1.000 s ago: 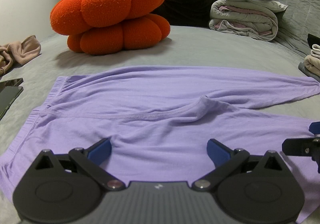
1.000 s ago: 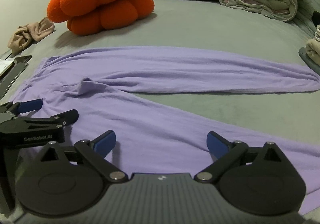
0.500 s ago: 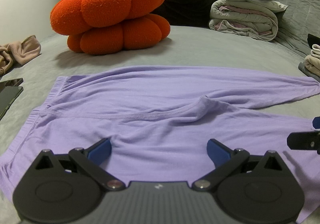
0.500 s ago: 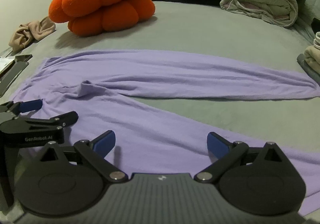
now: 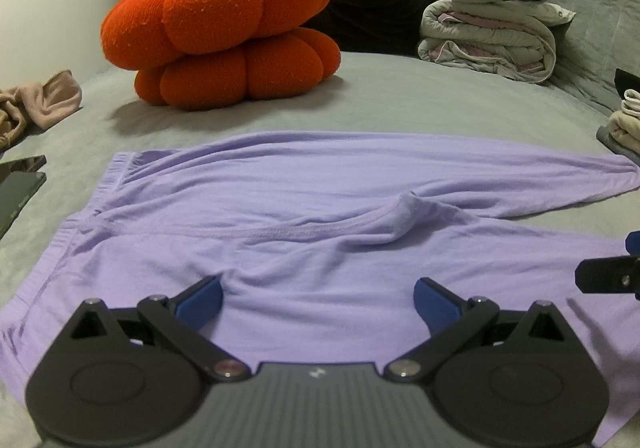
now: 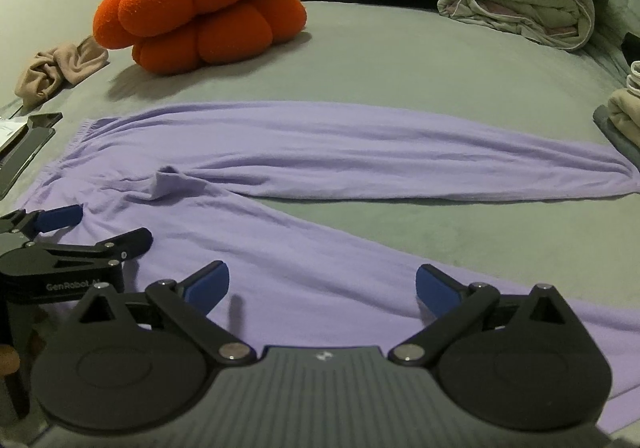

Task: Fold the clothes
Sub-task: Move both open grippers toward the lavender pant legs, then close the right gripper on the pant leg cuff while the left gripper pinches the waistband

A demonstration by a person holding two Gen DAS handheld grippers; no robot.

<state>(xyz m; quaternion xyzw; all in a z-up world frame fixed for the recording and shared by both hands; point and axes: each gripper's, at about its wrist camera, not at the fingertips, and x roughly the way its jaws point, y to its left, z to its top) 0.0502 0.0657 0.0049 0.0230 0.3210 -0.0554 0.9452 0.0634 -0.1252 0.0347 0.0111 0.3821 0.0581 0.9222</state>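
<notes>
Lilac trousers (image 5: 304,216) lie spread flat on the grey bed, waistband to the left, both legs running right; they also show in the right wrist view (image 6: 320,152). My left gripper (image 5: 318,298) is open and empty, low over the seat of the trousers near the front edge. My right gripper (image 6: 322,288) is open and empty over the near leg. The left gripper's side shows at the left of the right wrist view (image 6: 60,244); a tip of the right gripper shows at the right edge of the left wrist view (image 5: 612,276).
An orange pumpkin cushion (image 5: 220,32) and a folded quilt with a pillow (image 5: 492,36) stand at the back. A beige garment (image 5: 36,104) and a dark phone (image 5: 18,184) lie left. Folded clothes (image 5: 624,124) sit at the right edge.
My right gripper has moved a little to the right along the near leg. The left gripper and the trousers have stayed where they were.
</notes>
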